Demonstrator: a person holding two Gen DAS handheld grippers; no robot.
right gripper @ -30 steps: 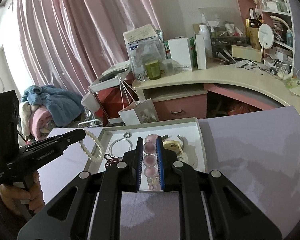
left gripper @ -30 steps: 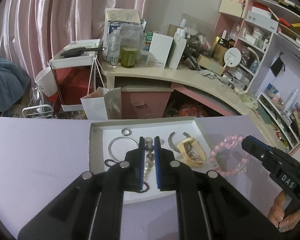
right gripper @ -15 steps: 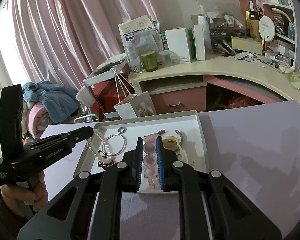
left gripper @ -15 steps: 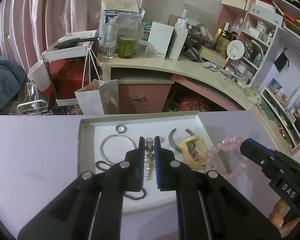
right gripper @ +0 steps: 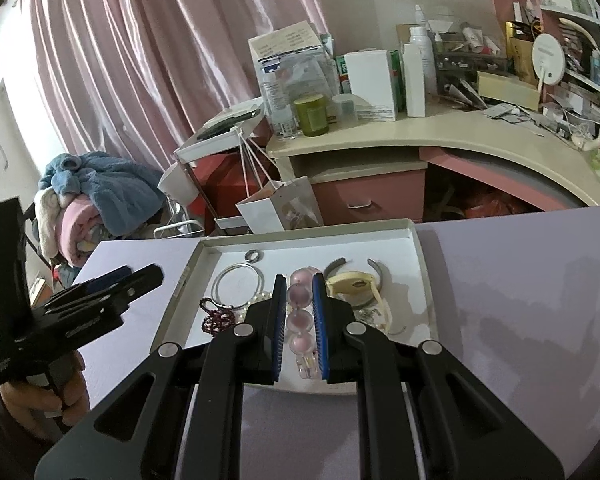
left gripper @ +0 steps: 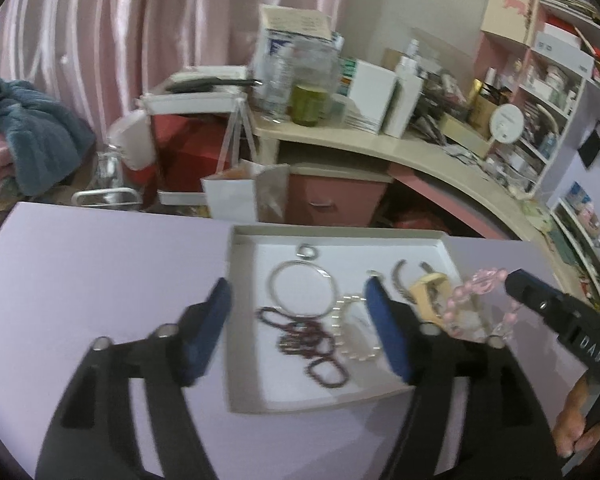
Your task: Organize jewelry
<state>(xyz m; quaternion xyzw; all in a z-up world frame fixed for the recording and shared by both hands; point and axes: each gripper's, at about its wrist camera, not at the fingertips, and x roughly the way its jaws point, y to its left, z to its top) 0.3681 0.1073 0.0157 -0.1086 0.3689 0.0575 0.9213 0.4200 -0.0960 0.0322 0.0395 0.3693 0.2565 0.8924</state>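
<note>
Tray [right gripper: 422, 264]: pink bracelet [right gripper: 300, 320] between right gripper [right gripper: 299, 304] pads

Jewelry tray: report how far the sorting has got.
Done: the pearl bracelet lies in the tray beside the silver bangle and dark beads; left gripper is open. In hand: right gripper clamps the pink bead bracelet. Left: set it down.

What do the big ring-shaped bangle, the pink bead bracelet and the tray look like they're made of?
The bangle looks like polished silver-toned metal: thin, with bright glints.

The pink bead bracelet, clamped in the right tongs, seems to be translucent glass or plastic; light passes through the beads.

The tray looks like matte white cardboard, judging by its thin folded walls, though that is uncertain.
</note>
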